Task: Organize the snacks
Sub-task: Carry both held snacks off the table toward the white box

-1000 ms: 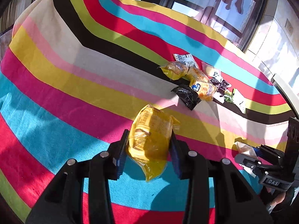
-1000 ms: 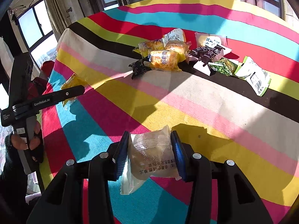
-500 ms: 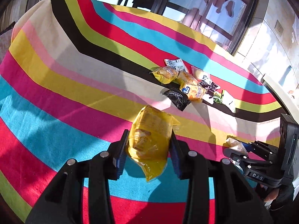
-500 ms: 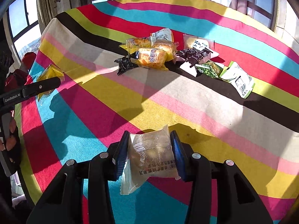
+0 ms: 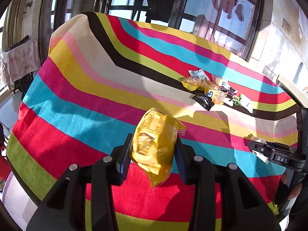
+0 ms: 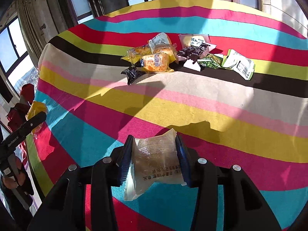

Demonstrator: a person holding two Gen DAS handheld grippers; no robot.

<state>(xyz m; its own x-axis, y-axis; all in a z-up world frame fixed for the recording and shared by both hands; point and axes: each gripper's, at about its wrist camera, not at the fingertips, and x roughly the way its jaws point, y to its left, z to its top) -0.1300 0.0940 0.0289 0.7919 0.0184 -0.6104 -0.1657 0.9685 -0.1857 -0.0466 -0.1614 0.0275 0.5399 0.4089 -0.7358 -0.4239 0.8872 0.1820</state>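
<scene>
My left gripper is shut on a yellow snack packet, held above the near edge of the striped tablecloth. My right gripper is shut on a clear-wrapped cake packet, also held above the cloth. A pile of several snack packets lies at the far side of the table; it also shows in the left wrist view. The right gripper shows at the right edge of the left wrist view. The left gripper shows at the left edge of the right wrist view.
Windows and dark frames stand behind the table. A towel hangs on a rack at the left. A curtain hangs by the left window. The table's left edge drops off near the left gripper.
Both grippers have pulled back and up from the pile, each still holding its packet. The pile looks smaller and farther, and more of the near table edge shows.
</scene>
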